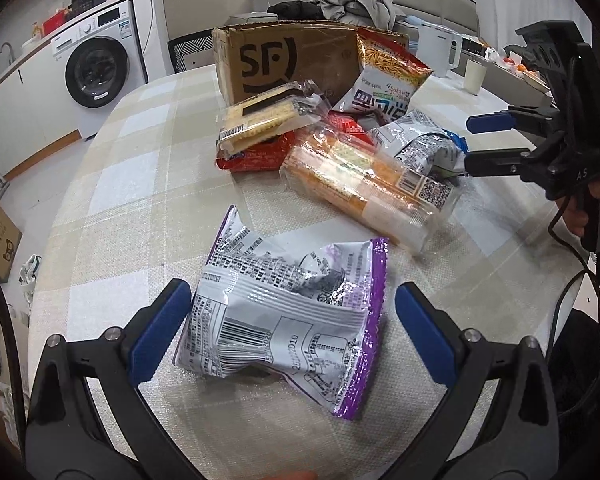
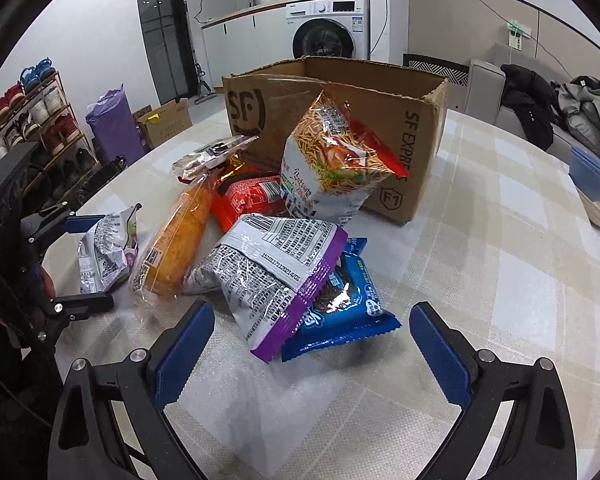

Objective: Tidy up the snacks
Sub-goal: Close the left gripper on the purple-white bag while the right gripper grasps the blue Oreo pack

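Purple bag [image 1: 284,320] lies on the table [image 1: 140,184], between my left tool's [image 1: 292,328] spread fingers, ungripped. My right tool [image 2: 312,344], also wide open, faces a second purple bag [image 2: 276,280] overlapping a blue pack [image 2: 348,312]; box [image 2: 340,92] beyond.

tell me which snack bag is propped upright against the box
The noodle-print bag with red edge, leaning on the cardboard box; the others lie flat.

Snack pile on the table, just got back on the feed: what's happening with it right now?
A person holds tongs in each hand. The left tongs are open around a purple-edged silver snack bag lying apart from the pile. The right tongs are open, facing another silver bag on top of a blue packet. The cardboard box stands behind; nothing is gripped.
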{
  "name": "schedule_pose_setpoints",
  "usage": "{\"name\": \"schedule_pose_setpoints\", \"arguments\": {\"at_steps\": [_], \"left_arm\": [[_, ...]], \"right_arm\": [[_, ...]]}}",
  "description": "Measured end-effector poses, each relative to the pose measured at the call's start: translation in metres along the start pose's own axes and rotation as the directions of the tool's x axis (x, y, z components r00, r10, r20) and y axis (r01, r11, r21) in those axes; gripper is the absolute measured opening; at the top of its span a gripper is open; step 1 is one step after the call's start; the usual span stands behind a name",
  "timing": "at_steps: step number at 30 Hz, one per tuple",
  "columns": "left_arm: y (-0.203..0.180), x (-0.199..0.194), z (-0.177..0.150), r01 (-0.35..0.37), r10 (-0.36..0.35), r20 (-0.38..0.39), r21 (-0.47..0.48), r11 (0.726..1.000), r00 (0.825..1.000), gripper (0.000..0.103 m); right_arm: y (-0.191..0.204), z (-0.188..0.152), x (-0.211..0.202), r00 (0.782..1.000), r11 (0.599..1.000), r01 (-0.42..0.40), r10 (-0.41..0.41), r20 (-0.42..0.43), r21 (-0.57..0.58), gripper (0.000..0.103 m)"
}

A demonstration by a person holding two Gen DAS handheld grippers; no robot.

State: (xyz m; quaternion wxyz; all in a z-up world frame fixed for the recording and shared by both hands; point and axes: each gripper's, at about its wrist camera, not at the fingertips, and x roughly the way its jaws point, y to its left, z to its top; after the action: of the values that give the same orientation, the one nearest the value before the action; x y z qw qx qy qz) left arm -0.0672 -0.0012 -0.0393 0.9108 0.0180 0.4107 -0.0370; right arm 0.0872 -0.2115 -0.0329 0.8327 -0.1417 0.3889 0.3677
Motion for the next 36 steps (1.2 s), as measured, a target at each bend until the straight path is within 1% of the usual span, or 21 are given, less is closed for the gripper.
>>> {"name": "schedule_pose_setpoints", "arguments": {"at_steps": [2,5,7,9,11,13,18,20,22,25,28,30,32,33,34,35,36], "left_arm": [[0.001,0.001,0.000,0.001,-0.001,0.000,-0.001,1.000,1.000,0.102],[0.003,0.001,-0.001,0.005,-0.005,0.003,-0.012,1.000,1.000,0.102],[0.005,0.002,-0.001,0.007,-0.007,0.002,-0.024,1.000,1.000,0.102],[0.007,0.003,-0.001,0.005,-0.005,-0.005,-0.034,0.999,1.000,0.102],[0.009,0.006,-0.002,0.005,-0.006,-0.015,-0.048,0.999,1.000,0.101],[0.011,0.007,-0.001,0.014,-0.014,-0.015,-0.056,0.998,1.000,0.101],[0.010,0.010,0.000,0.012,-0.013,-0.019,-0.045,0.999,1.000,0.101],[0.010,0.010,0.000,0.013,-0.014,-0.019,-0.046,0.999,1.000,0.101],[0.010,0.010,0.000,0.015,-0.016,-0.019,-0.050,0.999,1.000,0.101],[0.010,0.009,-0.001,0.017,-0.017,-0.018,-0.049,0.999,1.000,0.101],[0.009,0.009,-0.001,0.016,-0.017,-0.019,-0.043,0.999,1.000,0.101],[0.009,0.010,-0.001,0.012,-0.013,-0.020,-0.041,0.999,1.000,0.100],[0.008,0.010,-0.001,0.009,-0.010,-0.021,-0.038,0.999,1.000,0.099],[0.008,0.010,-0.001,0.009,-0.010,-0.022,-0.035,0.999,1.000,0.098],[0.007,0.011,-0.001,0.012,-0.013,-0.025,-0.032,0.999,1.000,0.096],[0.007,0.011,-0.001,0.012,-0.013,-0.027,-0.029,1.000,1.000,0.096],[0.006,0.011,-0.001,0.010,-0.011,-0.026,-0.024,1.000,1.000,0.096]], "right_arm": [[-0.007,-0.002,-0.008,1.000,1.000,-0.008,0.008,0.006,-0.001,0.100],[-0.026,-0.004,-0.019,0.999,0.999,0.029,-0.030,0.031,0.044,0.100],[-0.039,-0.004,-0.020,0.996,0.992,0.077,-0.080,0.032,0.101,0.100],[-0.048,-0.003,-0.014,0.990,0.979,0.136,-0.139,0.010,0.149,0.100],[-0.052,-0.002,-0.006,0.984,0.970,0.176,-0.175,-0.020,0.165,0.100],[-0.047,-0.002,0.001,0.985,0.973,0.175,-0.172,-0.035,0.149,0.100],[-0.024,0.003,0.011,0.987,0.986,0.157,-0.155,-0.049,0.049,0.100],[-0.019,0.002,0.018,0.984,0.986,0.167,-0.165,-0.068,0.020,0.100],[-0.015,0.002,0.024,0.985,0.988,0.151,-0.150,-0.081,0.012,0.100],[-0.011,0.003,0.031,0.984,0.988,0.154,-0.153,-0.090,0.003,0.100],[-0.010,0.005,0.036,0.986,0.989,0.149,-0.147,-0.082,0.008,0.100],[-0.014,0.008,0.038,0.986,0.988,0.151,-0.148,-0.077,0.027,0.097],[-0.015,0.013,0.041,0.987,0.989,0.141,-0.136,-0.088,0.050,0.080],[-0.016,0.012,0.040,0.988,0.989,0.134,-0.128,-0.084,0.061,0.077],[-0.017,0.013,0.039,0.989,0.989,0.130,-0.125,-0.074,0.066,0.066],[-0.019,0.013,0.038,0.990,0.989,0.131,-0.127,-0.068,0.067,0.062],[-0.021,0.013,0.037,0.991,0.990,0.124,-0.119,-0.064,0.074,0.061]]}}
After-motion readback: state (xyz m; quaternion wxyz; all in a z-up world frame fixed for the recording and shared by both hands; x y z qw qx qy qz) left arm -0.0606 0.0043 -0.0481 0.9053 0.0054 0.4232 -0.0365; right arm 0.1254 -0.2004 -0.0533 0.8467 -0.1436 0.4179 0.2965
